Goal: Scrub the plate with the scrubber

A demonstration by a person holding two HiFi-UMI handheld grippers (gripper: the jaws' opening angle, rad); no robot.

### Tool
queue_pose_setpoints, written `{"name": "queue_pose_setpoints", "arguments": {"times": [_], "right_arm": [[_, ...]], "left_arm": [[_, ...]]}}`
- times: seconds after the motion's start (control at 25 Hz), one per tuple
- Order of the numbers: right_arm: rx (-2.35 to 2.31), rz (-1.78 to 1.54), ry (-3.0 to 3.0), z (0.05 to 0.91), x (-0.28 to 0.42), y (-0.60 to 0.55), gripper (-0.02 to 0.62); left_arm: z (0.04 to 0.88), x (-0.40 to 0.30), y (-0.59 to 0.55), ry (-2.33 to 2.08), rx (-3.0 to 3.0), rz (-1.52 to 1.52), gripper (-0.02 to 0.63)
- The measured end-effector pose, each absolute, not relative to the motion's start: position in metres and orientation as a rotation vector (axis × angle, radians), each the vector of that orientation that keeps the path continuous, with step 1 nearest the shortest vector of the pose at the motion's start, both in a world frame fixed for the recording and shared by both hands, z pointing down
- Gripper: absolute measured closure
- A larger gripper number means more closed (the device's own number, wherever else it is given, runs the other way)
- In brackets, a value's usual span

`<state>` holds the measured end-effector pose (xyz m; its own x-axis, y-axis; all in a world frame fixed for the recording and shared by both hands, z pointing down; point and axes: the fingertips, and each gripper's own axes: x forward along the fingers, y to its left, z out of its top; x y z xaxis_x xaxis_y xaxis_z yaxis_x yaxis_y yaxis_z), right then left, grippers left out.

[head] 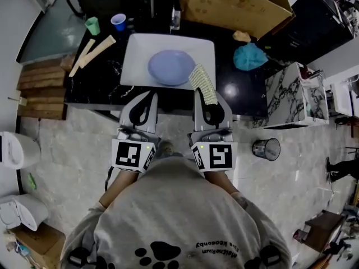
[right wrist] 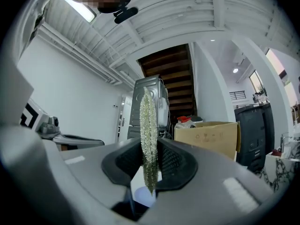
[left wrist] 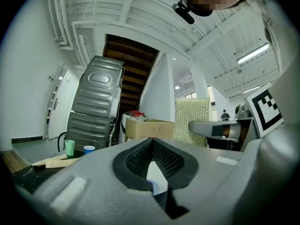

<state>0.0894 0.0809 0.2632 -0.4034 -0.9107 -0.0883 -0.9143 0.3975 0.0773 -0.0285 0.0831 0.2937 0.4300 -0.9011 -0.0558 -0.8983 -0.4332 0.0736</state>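
Observation:
A pale blue plate (head: 171,67) lies on a white tray (head: 134,66) on the black counter. My left gripper (head: 148,97) hangs at the counter's near edge, just short of the tray, shut with nothing in it; in the left gripper view (left wrist: 152,150) its pads meet. My right gripper (head: 208,101) is beside it, shut on a yellow-green mesh scrubber (head: 202,83) that sticks out over the tray's near right corner, close to the plate. In the right gripper view the scrubber (right wrist: 149,135) stands edge-on between the pads (right wrist: 149,170). The left gripper view shows the scrubber (left wrist: 191,120) side-on.
A green cup (head: 92,26), a blue cup (head: 118,21) and wooden sticks (head: 92,50) sit at the counter's left. A teal cloth (head: 249,56) lies right of the tray, a cardboard box (head: 235,4) behind. A marble cabinet (head: 291,94) and a small bin (head: 266,149) stand at right.

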Motion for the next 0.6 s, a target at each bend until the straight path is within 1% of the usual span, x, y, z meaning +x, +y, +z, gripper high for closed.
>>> {"name": "queue_pose_setpoints", "arguments": {"times": [0.2, 0.6], "right_arm": [[-1.686, 0.140, 2.605, 0.270, 0.097, 0.059, 0.525], [-1.694, 0.104, 2.640, 0.286, 0.082, 0.009, 0.525]], "left_arm": [[0.296, -0.021, 0.063, -1.655, 2.623, -0.104, 0.601], [0.318, -0.027, 0.010, -1.606, 2.608, -0.066, 0.601]]}}
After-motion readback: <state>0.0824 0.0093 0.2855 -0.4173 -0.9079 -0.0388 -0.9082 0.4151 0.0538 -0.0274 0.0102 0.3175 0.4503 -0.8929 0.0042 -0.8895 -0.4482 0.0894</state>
